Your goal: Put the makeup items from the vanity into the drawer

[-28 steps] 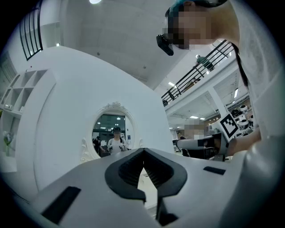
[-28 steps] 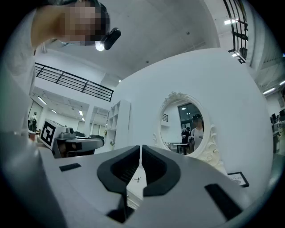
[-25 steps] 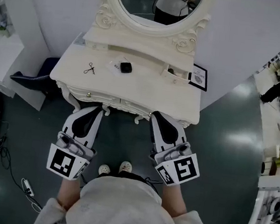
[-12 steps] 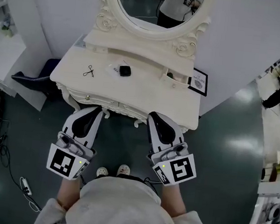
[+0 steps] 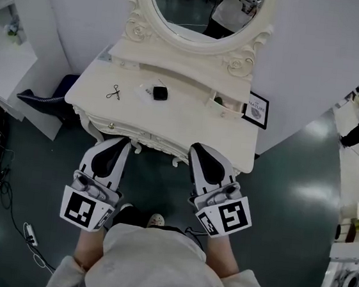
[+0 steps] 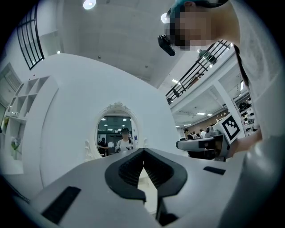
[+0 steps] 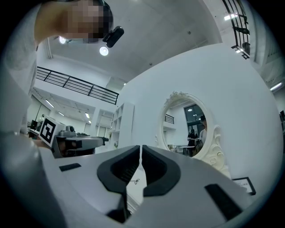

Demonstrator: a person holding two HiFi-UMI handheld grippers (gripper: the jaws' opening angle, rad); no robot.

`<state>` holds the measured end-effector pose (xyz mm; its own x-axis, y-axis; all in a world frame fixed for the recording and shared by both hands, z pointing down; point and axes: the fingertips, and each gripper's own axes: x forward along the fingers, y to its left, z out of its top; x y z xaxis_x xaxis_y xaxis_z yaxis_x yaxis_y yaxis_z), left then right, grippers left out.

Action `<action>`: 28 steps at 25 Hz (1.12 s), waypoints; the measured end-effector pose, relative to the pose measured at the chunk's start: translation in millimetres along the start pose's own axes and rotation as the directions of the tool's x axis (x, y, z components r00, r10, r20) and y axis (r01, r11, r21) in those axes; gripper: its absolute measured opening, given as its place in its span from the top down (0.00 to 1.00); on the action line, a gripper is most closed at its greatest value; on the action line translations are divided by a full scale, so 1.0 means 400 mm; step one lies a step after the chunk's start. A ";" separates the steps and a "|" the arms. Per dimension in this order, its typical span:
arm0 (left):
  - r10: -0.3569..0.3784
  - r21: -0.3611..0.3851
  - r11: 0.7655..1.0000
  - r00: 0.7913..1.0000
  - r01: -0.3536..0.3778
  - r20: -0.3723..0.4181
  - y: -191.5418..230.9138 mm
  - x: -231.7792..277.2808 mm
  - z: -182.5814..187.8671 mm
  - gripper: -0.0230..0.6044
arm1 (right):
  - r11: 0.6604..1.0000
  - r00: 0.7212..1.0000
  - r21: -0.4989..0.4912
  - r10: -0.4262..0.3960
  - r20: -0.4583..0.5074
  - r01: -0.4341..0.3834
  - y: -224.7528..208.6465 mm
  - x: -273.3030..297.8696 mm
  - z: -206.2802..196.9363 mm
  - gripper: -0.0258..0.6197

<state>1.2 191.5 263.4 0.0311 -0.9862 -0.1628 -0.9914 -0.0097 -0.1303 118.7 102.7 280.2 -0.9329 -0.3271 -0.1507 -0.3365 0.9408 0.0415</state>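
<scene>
The left gripper (image 5: 120, 142) and right gripper (image 5: 199, 149) hover before the white vanity (image 5: 232, 136), both clenched on nothing (a small black item (image 5: 160, 93) sits on top).

Large open hall with a staged bedroom corner, ornate white vanity (image 5: 170, 116) and oval mirror (image 5: 201, 7) against a freestanding curved white wall (image 5: 319, 46), glossy dark floor (image 5: 291, 184) with loose cables (image 5: 13, 217), high concrete ceiling (image 6: 120, 40), railed mezzanine (image 6: 196, 73), people (image 6: 202, 132) beyond.

Framed sign (image 5: 256, 110) stands beside the white wall (image 5: 326, 47)
</scene>
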 end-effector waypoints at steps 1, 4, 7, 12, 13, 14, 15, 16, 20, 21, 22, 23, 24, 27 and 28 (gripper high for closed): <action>0.008 -0.001 1.000 1.000 -0.008 0.011 0.003 0.005 0.006 0.94 | 1.000 1.000 0.003 0.002 0.002 -0.002 -0.003 0.002 0.000 0.92; 0.009 -0.006 1.000 1.000 -0.009 0.017 0.006 0.022 0.005 0.94 | 1.000 1.000 0.013 0.007 -0.004 -0.007 -0.015 0.011 -0.006 0.91; -0.002 -0.005 1.000 1.000 0.002 0.011 0.011 0.044 -0.006 0.94 | 1.000 1.000 0.020 0.008 -0.007 -0.007 -0.028 0.028 -0.013 0.92; -0.029 -0.011 1.000 0.999 0.029 0.014 0.039 0.090 -0.017 0.94 | 0.999 1.000 0.030 -0.018 -0.007 0.018 -0.060 0.065 -0.019 0.91; -0.034 -0.011 0.999 0.999 0.035 0.016 0.048 0.100 -0.017 0.94 | 0.999 1.000 0.033 -0.023 -0.009 0.023 -0.065 0.076 -0.020 0.91; -0.039 -0.012 0.999 0.999 0.040 0.017 0.058 0.110 -0.017 0.94 | 0.999 1.000 0.034 -0.028 -0.010 0.028 -0.071 0.087 -0.021 0.91; -0.046 -0.011 0.999 0.999 0.046 0.016 0.068 0.121 -0.020 0.94 | 0.999 0.999 0.033 -0.034 -0.010 0.034 -0.077 0.099 -0.022 0.92; -0.055 -0.010 0.998 0.998 0.055 0.006 0.077 0.130 -0.029 0.94 | 0.999 0.999 0.033 -0.040 -0.010 0.040 -0.084 0.112 -0.024 0.91; -0.090 -0.013 0.996 0.996 0.089 -0.023 0.124 0.166 -0.061 0.94 | 0.998 0.998 0.029 -0.062 -0.010 0.063 -0.104 0.167 -0.031 0.91; -0.093 -0.017 0.996 0.996 0.093 -0.014 0.139 0.178 -0.060 0.94 | 0.997 0.998 0.029 -0.069 -0.010 0.070 -0.108 0.181 -0.032 0.91; -0.100 -0.020 0.995 0.995 0.100 -0.015 0.152 0.187 -0.064 0.94 | 0.997 0.997 0.030 -0.076 -0.010 0.077 -0.113 0.195 -0.034 0.92; -0.107 -0.021 0.994 0.994 0.106 -0.017 0.165 0.197 -0.069 0.94 | 0.996 0.996 0.033 -0.083 -0.010 0.084 -0.119 0.208 -0.035 0.91; -0.112 -0.023 0.993 0.994 0.112 -0.014 0.179 0.208 -0.072 0.94 | 0.995 0.996 0.037 -0.091 -0.010 0.091 -0.125 0.222 -0.038 0.91; -0.136 -0.028 0.990 0.990 0.135 -0.022 0.218 0.237 -0.089 0.94 | 0.993 0.993 0.039 -0.114 -0.013 0.115 -0.139 0.264 -0.047 0.92; -0.146 -0.028 0.989 0.989 0.145 -0.033 0.231 0.245 -0.100 0.94 | 0.992 0.993 0.038 -0.121 -0.014 0.122 -0.143 0.277 -0.050 0.92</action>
<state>-92.2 87.5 274.7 0.1713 -0.9791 -0.1093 -0.9796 -0.1575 -0.1249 31.9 10.8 280.7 -0.8870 -0.4398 -0.1409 -0.4423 0.8968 -0.0150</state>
